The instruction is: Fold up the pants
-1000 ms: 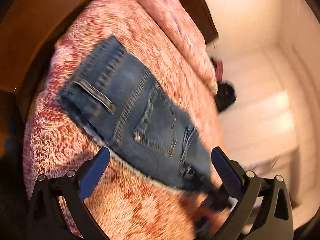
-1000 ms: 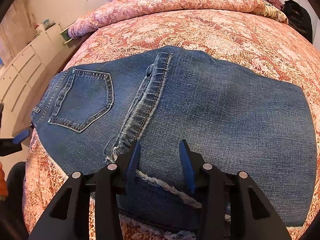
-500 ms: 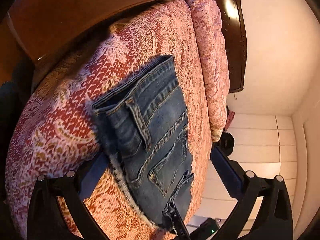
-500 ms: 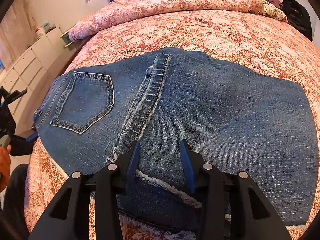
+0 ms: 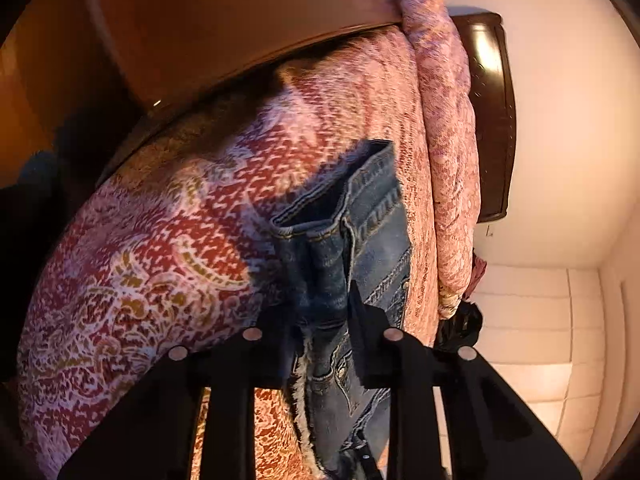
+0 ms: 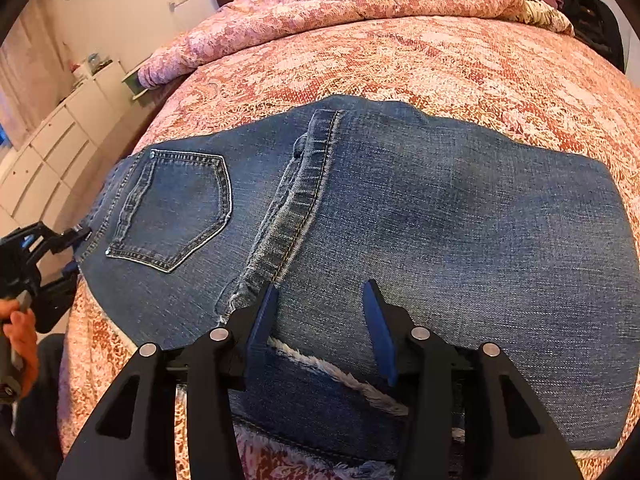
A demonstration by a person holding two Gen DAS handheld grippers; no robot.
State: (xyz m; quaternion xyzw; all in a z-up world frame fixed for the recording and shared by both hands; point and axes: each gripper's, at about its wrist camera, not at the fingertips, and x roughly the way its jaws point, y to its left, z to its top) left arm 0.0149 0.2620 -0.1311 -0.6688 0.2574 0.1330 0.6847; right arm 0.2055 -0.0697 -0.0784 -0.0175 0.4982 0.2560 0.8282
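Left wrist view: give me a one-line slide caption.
Left gripper closing its fingers on the waistband of jeans lying on a patterned bedspread.

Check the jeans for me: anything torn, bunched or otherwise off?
The jeans lie mostly flat on the bedspread. A frayed white edge shows near the right gripper; whether wear or styling, I cannot tell.

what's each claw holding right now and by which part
The left claw is closing on the jeans at the waistband corner. The right claw straddles the denim, pressing nothing.
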